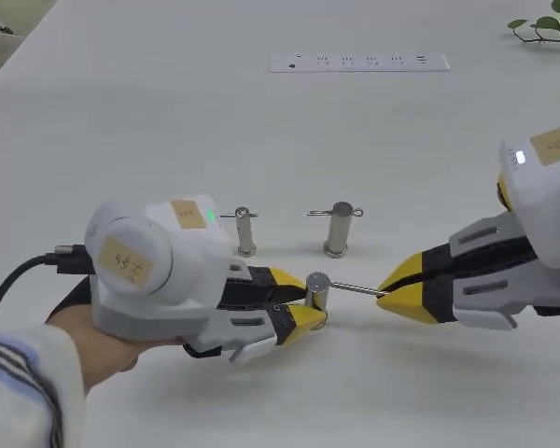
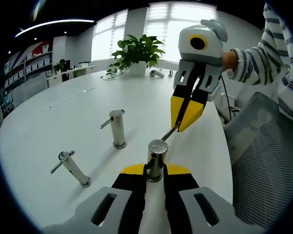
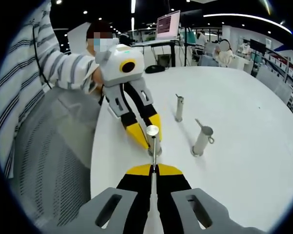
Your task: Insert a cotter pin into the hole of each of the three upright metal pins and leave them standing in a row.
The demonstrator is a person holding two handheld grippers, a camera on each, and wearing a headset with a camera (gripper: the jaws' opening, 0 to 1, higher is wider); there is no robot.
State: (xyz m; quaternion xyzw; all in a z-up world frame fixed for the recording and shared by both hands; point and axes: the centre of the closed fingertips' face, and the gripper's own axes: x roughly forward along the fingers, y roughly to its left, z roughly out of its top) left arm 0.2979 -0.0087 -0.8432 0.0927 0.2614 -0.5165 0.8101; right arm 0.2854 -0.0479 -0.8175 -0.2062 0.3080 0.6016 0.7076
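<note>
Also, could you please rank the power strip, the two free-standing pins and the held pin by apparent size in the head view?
1. The power strip, longest.
2. The thicker back pin.
3. The slimmer back pin, nearly as tall.
Unranked: the held pin, partly hidden in the left gripper.

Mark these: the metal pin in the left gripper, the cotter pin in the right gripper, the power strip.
held metal pin [image 2: 156, 161], left gripper view, middle of its body.
cotter pin [image 1: 355, 289], head view, bare shaft.
power strip [image 1: 359, 63], head view, top face.
</note>
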